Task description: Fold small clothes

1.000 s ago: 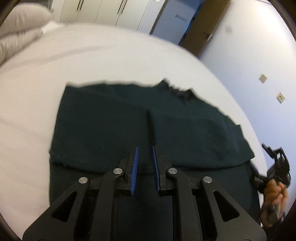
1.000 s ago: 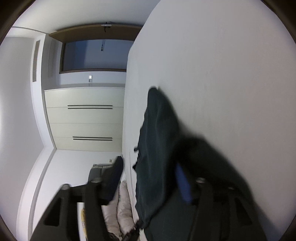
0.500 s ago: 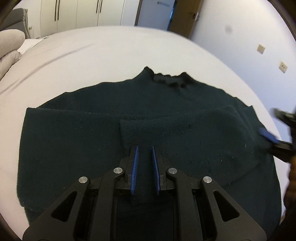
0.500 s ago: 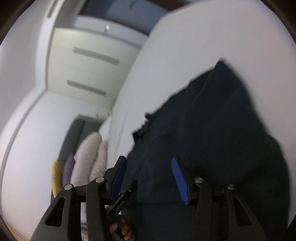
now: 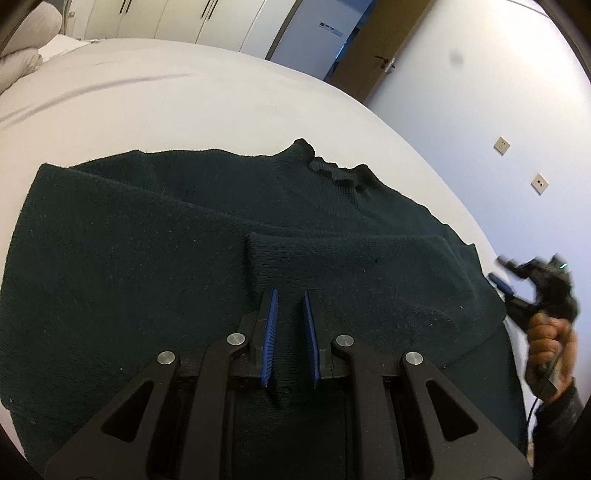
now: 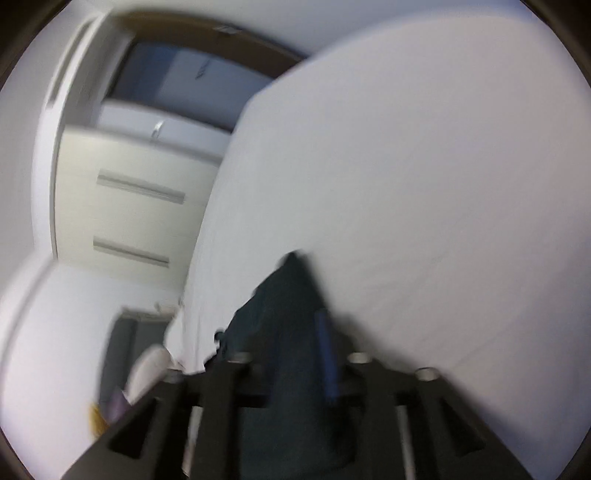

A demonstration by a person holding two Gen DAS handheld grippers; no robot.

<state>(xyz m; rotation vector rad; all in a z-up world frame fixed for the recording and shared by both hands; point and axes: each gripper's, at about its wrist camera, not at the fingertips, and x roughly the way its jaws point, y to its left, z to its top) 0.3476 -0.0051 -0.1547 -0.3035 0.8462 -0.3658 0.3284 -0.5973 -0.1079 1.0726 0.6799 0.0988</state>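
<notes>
A dark green sweater (image 5: 147,266) lies flat on the white bed (image 5: 184,103), collar at the far edge, one sleeve folded across its body. My left gripper (image 5: 290,295) hovers over the sweater's near middle, its blue pads a narrow gap apart, with a fold of the sweater's cloth between them. My right gripper (image 5: 506,284) shows at the sweater's right edge in the left wrist view. In the blurred right wrist view dark sweater cloth (image 6: 291,350) sits between the right gripper's fingers (image 6: 327,354), which have closed in on it.
White wardrobes (image 5: 177,18) and a brown door (image 5: 373,55) stand beyond the bed. A grey pillow (image 5: 26,70) lies at the far left. A wall with sockets (image 5: 501,145) is at the right.
The right gripper's jaws have narrowed from wide open onto the sweater's edge, and its view swung and blurred. The left gripper's view pulled back slightly; the sweater still lies flat.
</notes>
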